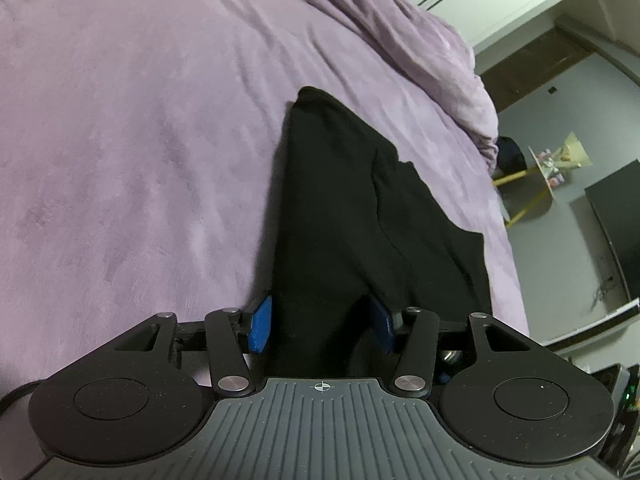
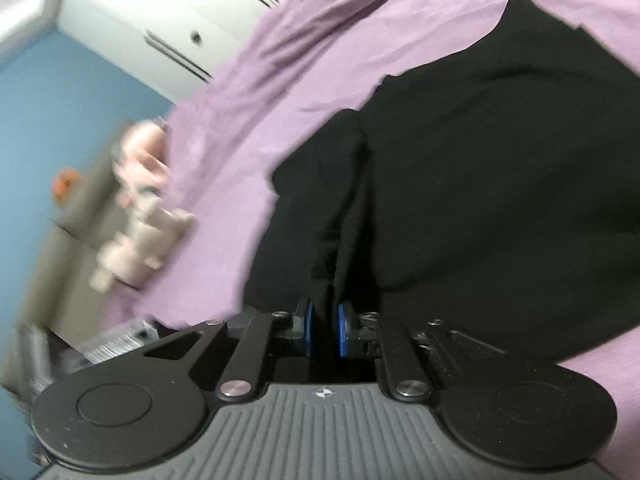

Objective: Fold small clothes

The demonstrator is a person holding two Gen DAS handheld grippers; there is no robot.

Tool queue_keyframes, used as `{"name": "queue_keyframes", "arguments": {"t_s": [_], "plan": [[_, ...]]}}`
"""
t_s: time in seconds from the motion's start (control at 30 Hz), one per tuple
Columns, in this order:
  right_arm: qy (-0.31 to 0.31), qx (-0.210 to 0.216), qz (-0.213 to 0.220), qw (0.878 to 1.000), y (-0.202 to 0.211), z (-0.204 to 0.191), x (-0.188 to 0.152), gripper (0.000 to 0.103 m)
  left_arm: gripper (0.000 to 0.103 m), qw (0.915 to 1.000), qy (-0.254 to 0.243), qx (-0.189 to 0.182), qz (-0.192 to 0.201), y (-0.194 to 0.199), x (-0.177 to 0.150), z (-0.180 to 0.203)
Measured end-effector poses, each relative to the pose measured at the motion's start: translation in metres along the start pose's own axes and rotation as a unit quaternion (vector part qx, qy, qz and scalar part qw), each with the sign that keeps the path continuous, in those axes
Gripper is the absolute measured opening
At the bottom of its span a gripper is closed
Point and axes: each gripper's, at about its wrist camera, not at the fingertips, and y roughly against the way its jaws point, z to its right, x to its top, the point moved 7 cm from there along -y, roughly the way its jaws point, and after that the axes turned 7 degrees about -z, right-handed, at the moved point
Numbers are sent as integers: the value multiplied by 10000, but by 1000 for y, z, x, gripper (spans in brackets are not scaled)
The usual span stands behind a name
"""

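A black garment (image 1: 352, 208) lies on the purple bedcover (image 1: 140, 140). In the left wrist view its near part runs up between the blue pads of my left gripper (image 1: 320, 326); the jaws stand fairly wide with cloth bunched between them. In the right wrist view the same garment (image 2: 480, 168) spreads to the right, and a fold of it is pinched between the blue pads of my right gripper (image 2: 325, 328), which is nearly closed on the cloth. The right view is motion-blurred.
A rumpled purple duvet (image 1: 420, 40) lies at the far side of the bed. Beyond the bed edge stand a small table with yellow legs (image 1: 532, 184) and a dark cabinet (image 1: 616, 224). In the right wrist view, soft toys (image 2: 140, 220) sit beside the bed by a blue wall (image 2: 60, 120).
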Motion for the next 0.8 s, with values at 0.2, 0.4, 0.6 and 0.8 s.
{"name": "queue_keyframes", "arguments": {"t_s": [0.2,0.4,0.6,0.8], "plan": [[534,-205,316,9979,10,-4,9,37,61,9990,26,-439,-17,-2,4,2],[231,-129,335,9991,-13,0,51,47,60,9994,251,-18,229,13,9,-17],[1,-9,160,9999,-44,-4,67,43,60,9995,211,132,213,10,16,-15],[551,-347,188,9977,-48,-17,65,9,60,9998,118,59,126,-5,16,-5]]}}
